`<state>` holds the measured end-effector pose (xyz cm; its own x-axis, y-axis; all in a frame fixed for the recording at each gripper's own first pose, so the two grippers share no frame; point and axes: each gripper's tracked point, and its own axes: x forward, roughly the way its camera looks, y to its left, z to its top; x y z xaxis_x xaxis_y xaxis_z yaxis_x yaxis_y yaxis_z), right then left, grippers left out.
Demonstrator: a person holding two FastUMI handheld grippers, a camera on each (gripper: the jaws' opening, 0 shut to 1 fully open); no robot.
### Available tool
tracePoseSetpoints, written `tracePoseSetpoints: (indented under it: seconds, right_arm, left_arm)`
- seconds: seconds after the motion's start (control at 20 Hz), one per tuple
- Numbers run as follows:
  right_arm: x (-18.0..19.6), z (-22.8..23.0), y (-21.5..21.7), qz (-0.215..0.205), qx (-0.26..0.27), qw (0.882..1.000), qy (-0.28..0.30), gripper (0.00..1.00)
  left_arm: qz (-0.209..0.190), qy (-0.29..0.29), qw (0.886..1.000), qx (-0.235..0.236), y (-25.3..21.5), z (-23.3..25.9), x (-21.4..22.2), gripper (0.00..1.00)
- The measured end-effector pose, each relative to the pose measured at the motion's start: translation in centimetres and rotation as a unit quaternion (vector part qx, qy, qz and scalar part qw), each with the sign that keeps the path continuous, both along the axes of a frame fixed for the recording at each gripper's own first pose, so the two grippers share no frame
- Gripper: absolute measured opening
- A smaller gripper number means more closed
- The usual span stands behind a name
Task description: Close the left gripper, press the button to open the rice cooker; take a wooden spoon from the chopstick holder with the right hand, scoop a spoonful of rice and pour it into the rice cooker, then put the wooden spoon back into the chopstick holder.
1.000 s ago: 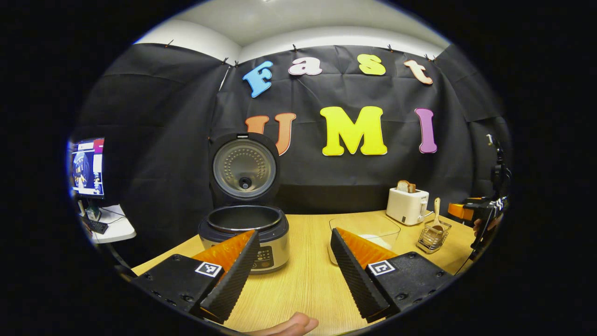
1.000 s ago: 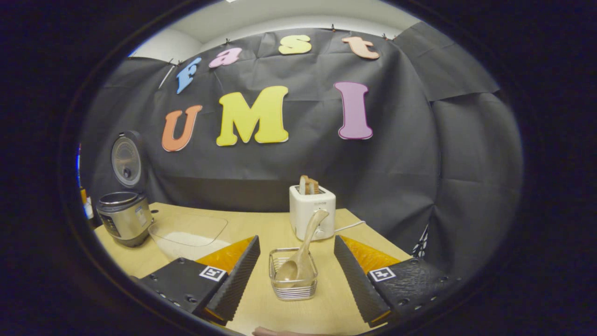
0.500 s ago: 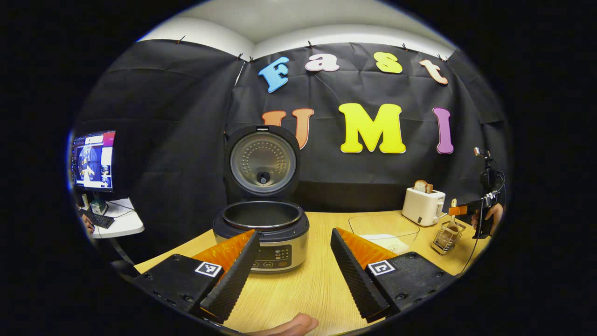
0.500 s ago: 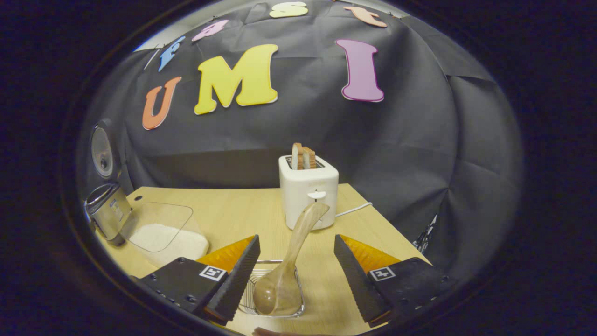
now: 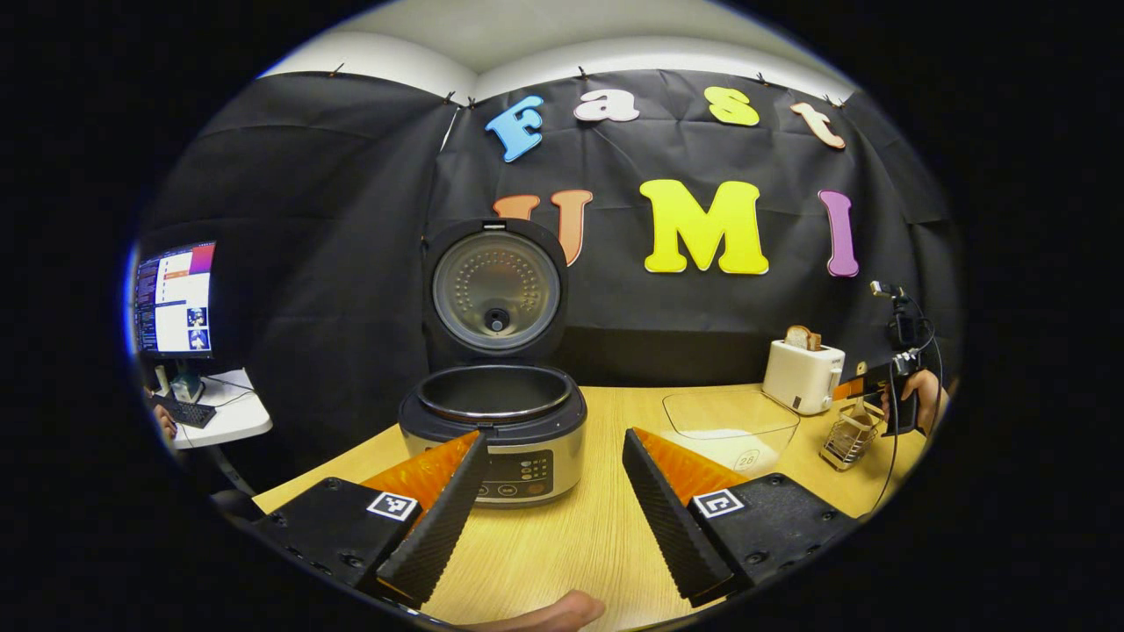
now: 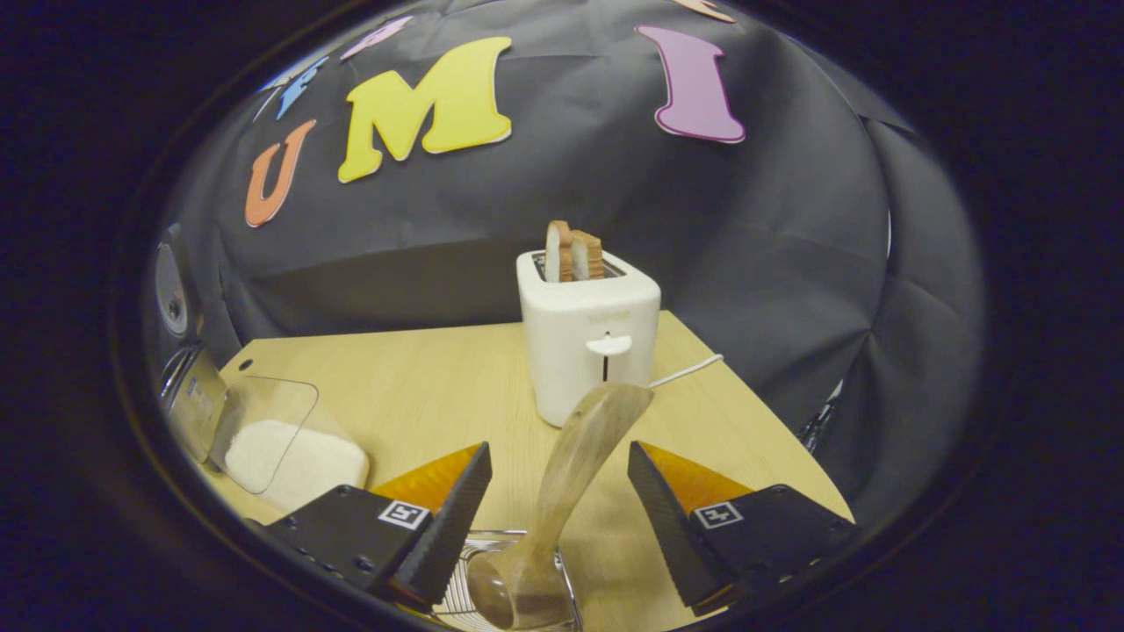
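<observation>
Item, left hand-held gripper (image 5: 553,518): jaws wide apart, holding nothing, hovering above the tabletop (image 5: 580,544). Ahead of it and a little to its left, the cooker (image 5: 493,439), lid (image 5: 496,294) raised upright, pot empty; the button step reads as done. Ahead to its right, the rice tub (image 5: 731,426); farther right, the toaster (image 5: 803,376), the holder (image 5: 850,434) and the other gripper in a hand (image 5: 922,399). Far off to its left, a monitor (image 5: 174,298) on a side desk. Item, right hand-held gripper (image 6: 558,518): jaws wide apart, gripping nothing, tipped down over the holder (image 6: 509,588). The spoon (image 6: 571,491) stands in the holder bowl-down, its handle leaning up and to the right through the gap between the fingers, touching neither that I can make out. Beyond the handle, the toaster (image 6: 587,347) with bread; off to this gripper's left, the rice tub (image 6: 281,443) and the cooker (image 6: 189,386) at the edge of the view. Risks, as judgement: the handle leans nearer the right finger, so a closing grip could push it sideways and tip or drag the light wire holder; a pinch on the rounded, tapering handle could slip or let the spoon swing on lifting. Change from a second ago: the right gripper has come closer and lower over the holder, so the handle now stands between its fingers rather than ahead of them; the left has turned so that the cooker sits more squarely ahead; both sets of jaws are as open as before.
</observation>
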<state>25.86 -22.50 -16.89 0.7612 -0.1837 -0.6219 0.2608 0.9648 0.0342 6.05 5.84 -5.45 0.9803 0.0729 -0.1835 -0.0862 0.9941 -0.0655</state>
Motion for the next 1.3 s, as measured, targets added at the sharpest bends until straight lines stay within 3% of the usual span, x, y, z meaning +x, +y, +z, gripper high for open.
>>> tracePoseSetpoints:
  seconds: [0.1, 0.25, 0.35, 0.4, 0.5, 0.55, 0.6, 0.65, 0.9, 0.95, 1.3]
  right_arm:
    - [0.1, -0.2, 0.2, 0.001, 0.025, 1.000, 0.006, 0.79]
    - [0.5, -0.3, 0.7, 0.001, 0.056, 0.998, 0.024, 0.67]
    - [0.7, -0.8, 1.0, 0.001, 0.069, 0.997, 0.035, 0.50]
    - [0.5, -1.0, 1.1, 0.002, 0.068, 0.997, 0.041, 0.50]
    - [0.5, -1.2, 1.2, -0.001, 0.074, 0.996, 0.049, 0.33]
    - [0.5, -1.4, 1.5, 0.003, 0.082, 0.995, 0.050, 0.19]
    - [0.6, -1.5, 1.7, 0.008, 0.090, 0.995, 0.051, 0.19]
    - [0.3, -1.0, 1.8, 0.009, 0.095, 0.994, 0.046, 0.13]
    - [-1.5, 1.1, 2.2, 0.018, 0.068, 0.997, 0.036, 0.11]
    - [-2.1, 1.7, 2.4, 0.012, 0.068, 0.997, 0.036, 0.05]
    - [-4.6, 5.0, 3.4, 0.004, 0.034, 0.999, 0.021, 0.05]
  left_arm:
    - [-0.001, 0.002, 1.000, -0.003, -0.1, -0.2, 0.1, 0.98]
    - [-0.001, 0.007, 1.000, -0.006, -0.2, -0.5, 0.1, 0.98]
    - [-0.002, 0.007, 1.000, -0.006, -0.3, -0.3, 0.1, 0.98]
    - [-0.002, 0.005, 1.000, -0.005, -0.2, -0.2, 0.1, 0.98]
    - [-0.001, 0.001, 1.000, -0.001, -0.1, 0.1, -0.1, 0.98]
    - [0.000, -0.001, 1.000, 0.000, 0.0, 0.2, -0.2, 0.98]
    - [0.001, -0.003, 1.000, 0.002, 0.2, 0.4, -0.2, 0.98]
    - [0.001, -0.004, 1.000, 0.003, 0.2, 0.4, -0.2, 0.98]
    - [0.001, -0.013, 1.000, 0.002, 0.4, 1.4, -0.7, 0.98]
    - [0.000, -0.016, 1.000, 0.001, 0.4, 1.6, -0.8, 0.98]
    - [-0.017, -0.029, 0.999, 0.002, 0.2, 3.2, -2.0, 0.98]
